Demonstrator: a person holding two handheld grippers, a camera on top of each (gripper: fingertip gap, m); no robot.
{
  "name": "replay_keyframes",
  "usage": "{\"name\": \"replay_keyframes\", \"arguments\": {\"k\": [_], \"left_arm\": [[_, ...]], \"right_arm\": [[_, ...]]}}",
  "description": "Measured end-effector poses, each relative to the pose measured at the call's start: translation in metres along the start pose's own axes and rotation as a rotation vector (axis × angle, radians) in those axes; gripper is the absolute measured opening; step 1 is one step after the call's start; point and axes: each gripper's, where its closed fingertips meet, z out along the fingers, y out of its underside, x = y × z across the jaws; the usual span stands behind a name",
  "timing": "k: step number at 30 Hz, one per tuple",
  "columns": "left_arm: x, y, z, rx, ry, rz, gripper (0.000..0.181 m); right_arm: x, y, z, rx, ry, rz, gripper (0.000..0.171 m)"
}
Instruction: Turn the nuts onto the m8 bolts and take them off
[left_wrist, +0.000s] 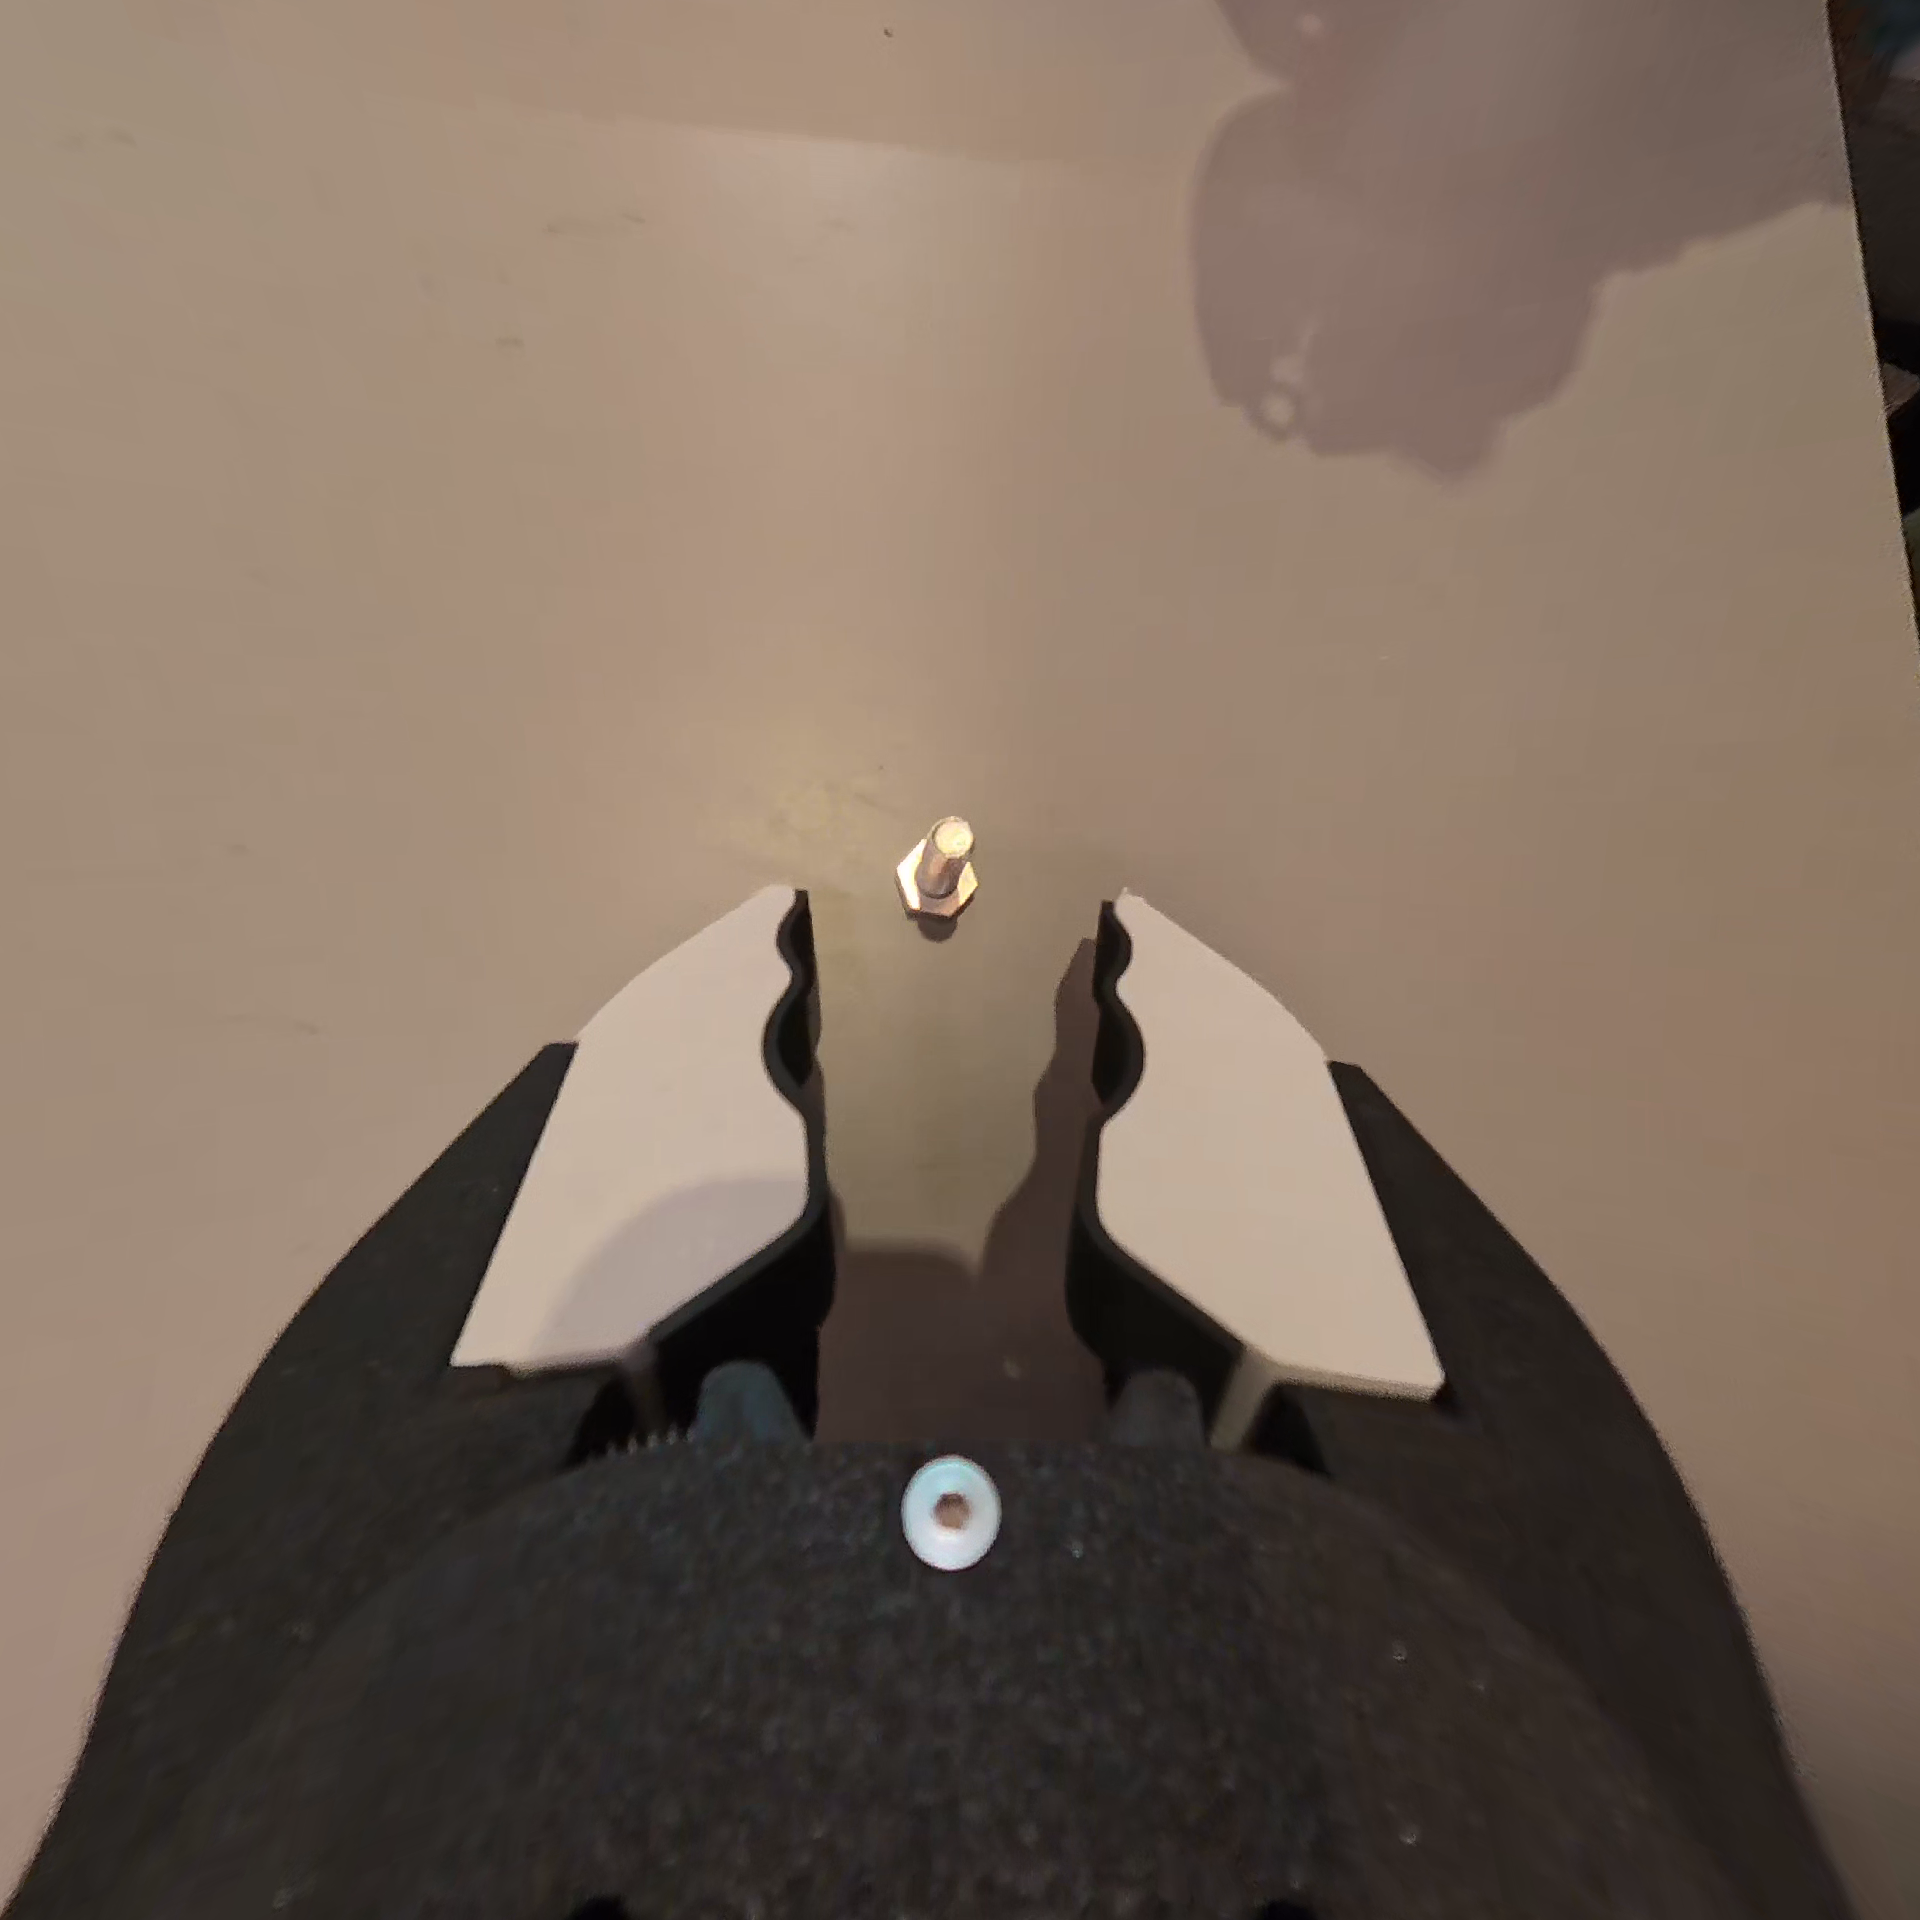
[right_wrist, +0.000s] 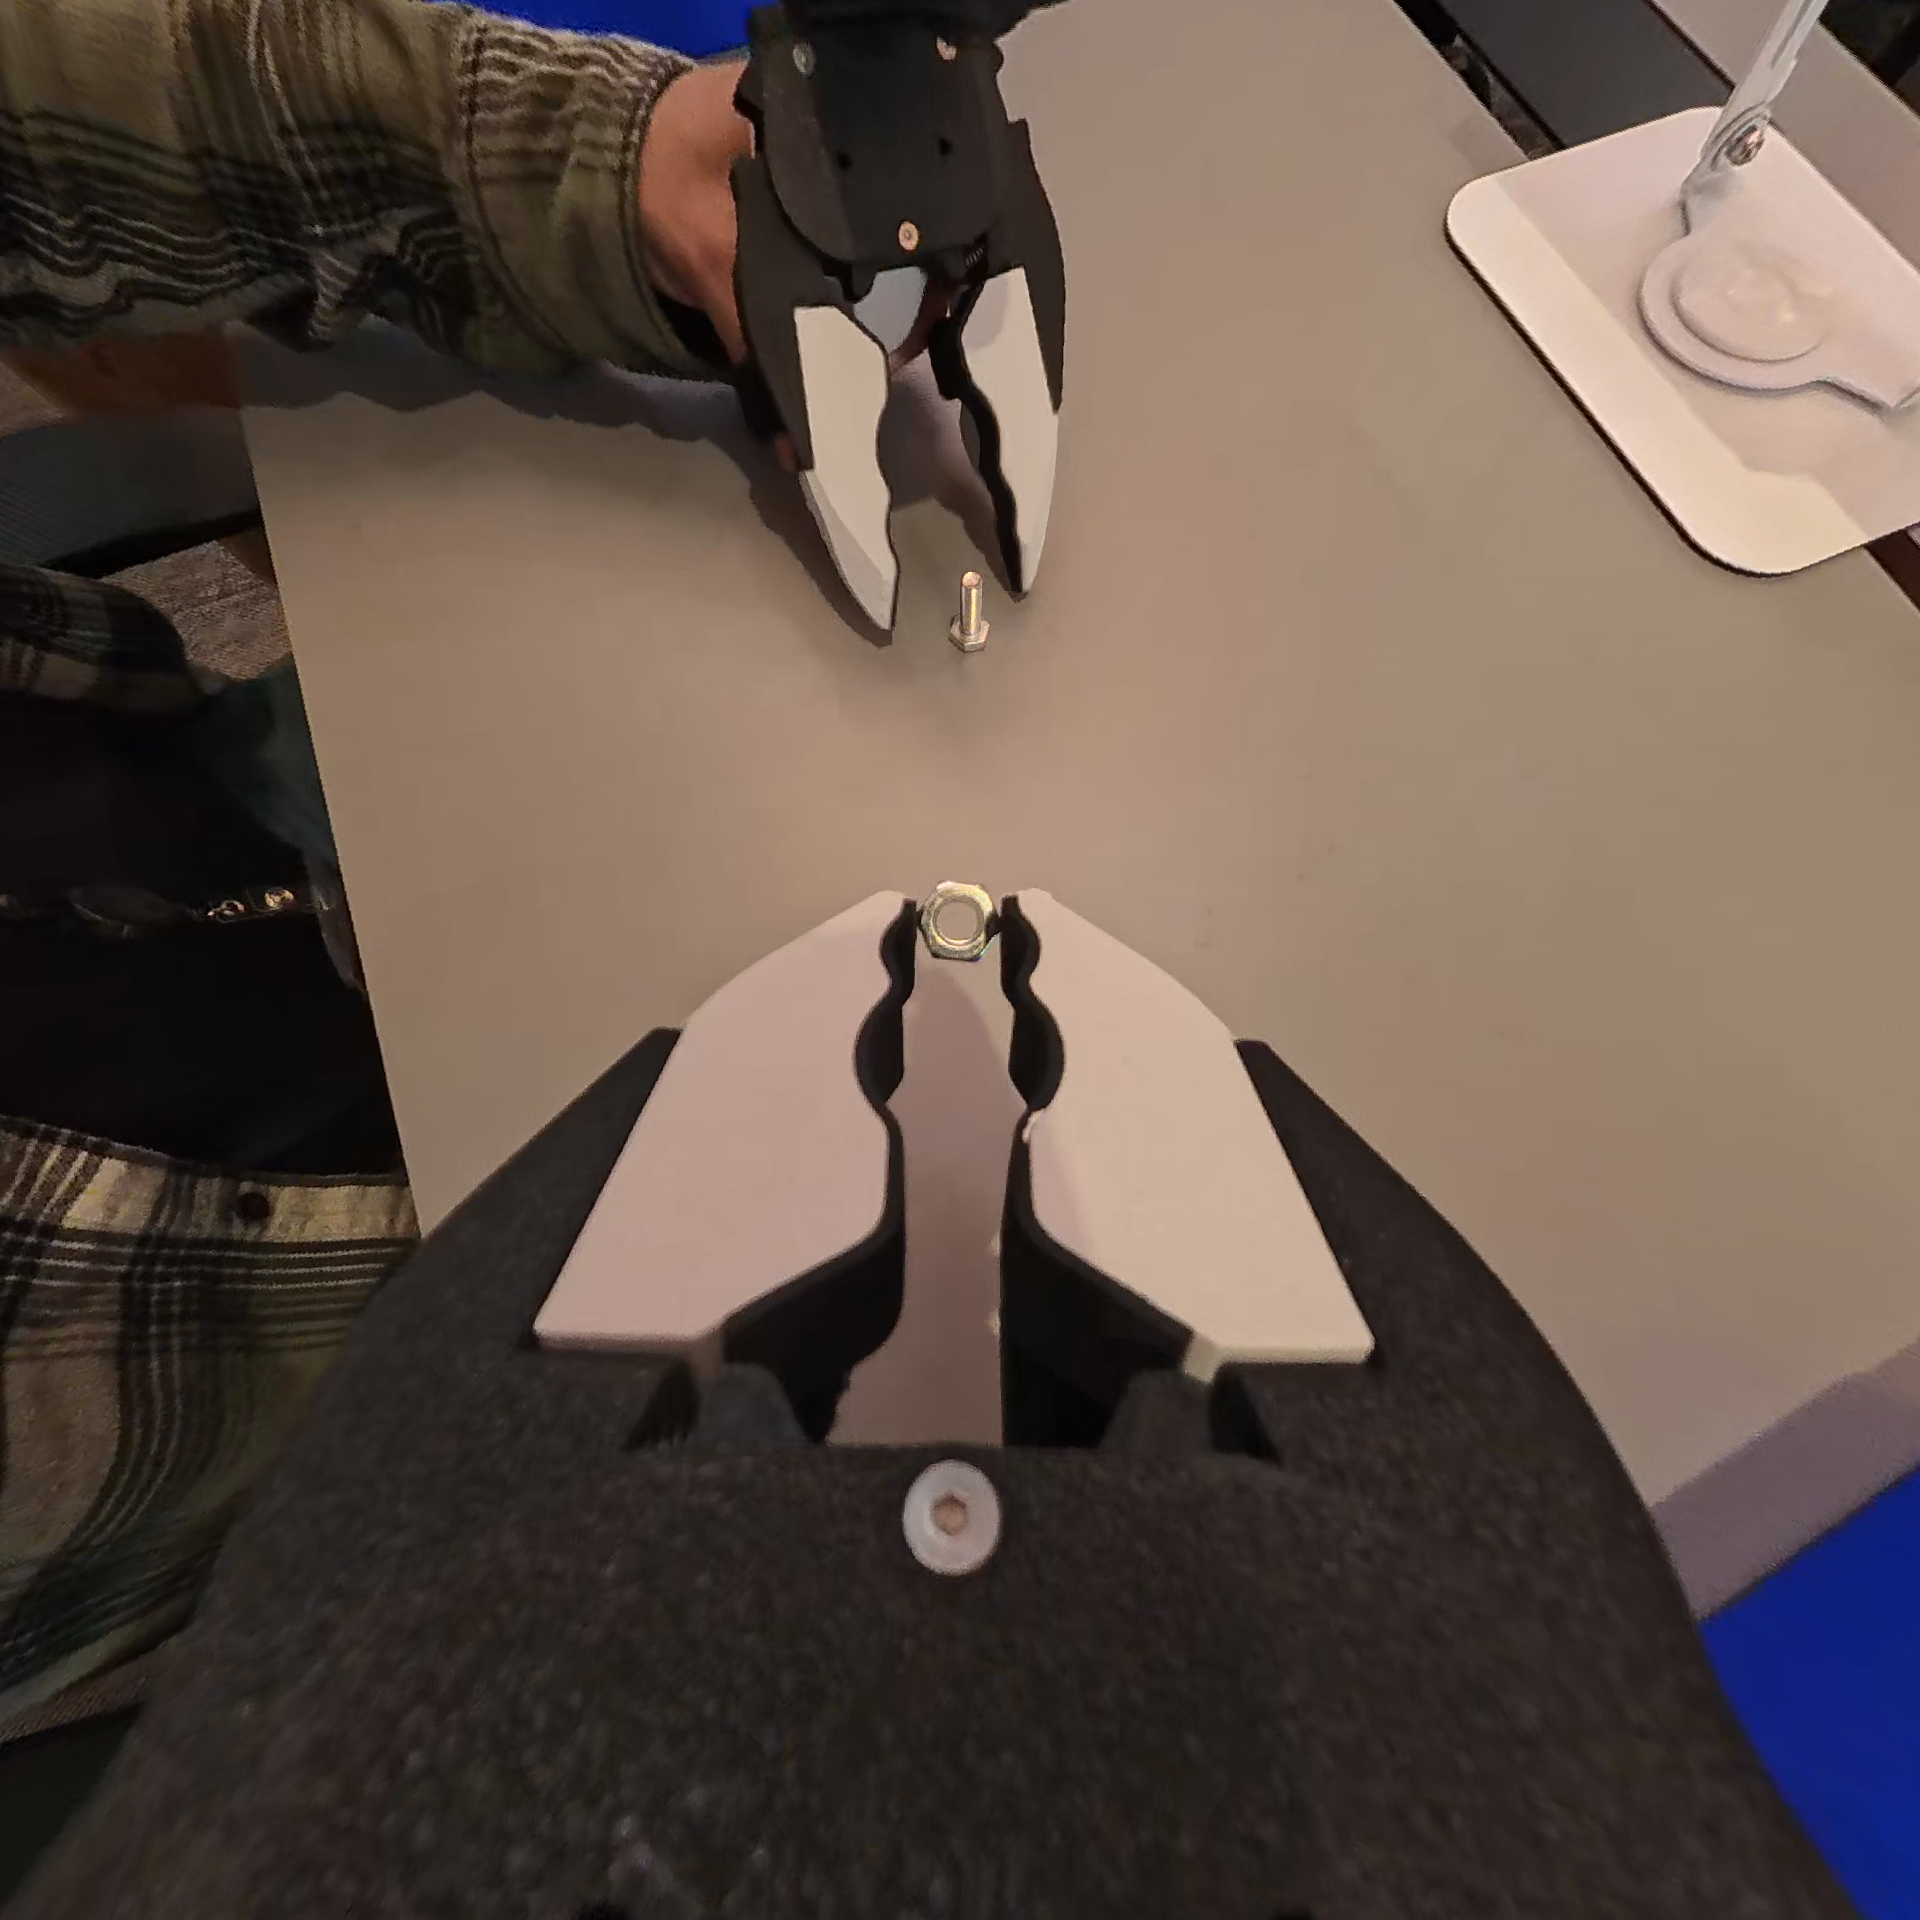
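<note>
Bolt (left_wrist: 937, 871) upright before left gripper (left_wrist: 956, 914), jaws wide; right gripper (right_wrist: 961, 906) pinches nut (right_wrist: 959, 923).

You're prob. in an office: plain grey desk (right_wrist: 1455, 831), white monitor-stand base (right_wrist: 1662, 343) at its far corner, carpet floor (right_wrist: 135, 468) beside it.
</note>
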Motion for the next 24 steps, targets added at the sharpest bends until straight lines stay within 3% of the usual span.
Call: {"name": "replay_keyframes", "arguments": {"k": [10,24], "left_arm": [[0.0,-0.002,0.006,0.041,-0.001,0.023,0.026],[-0.005,-0.001,0.008,0.033,-0.047,0.061,0.014]], "right_arm": [[-0.003,-0.004,0.0,0.033,-0.004,-0.002,0.015],[-0.009,-0.01,0.002,0.048,-0.005,-0.02,0.015]]}}
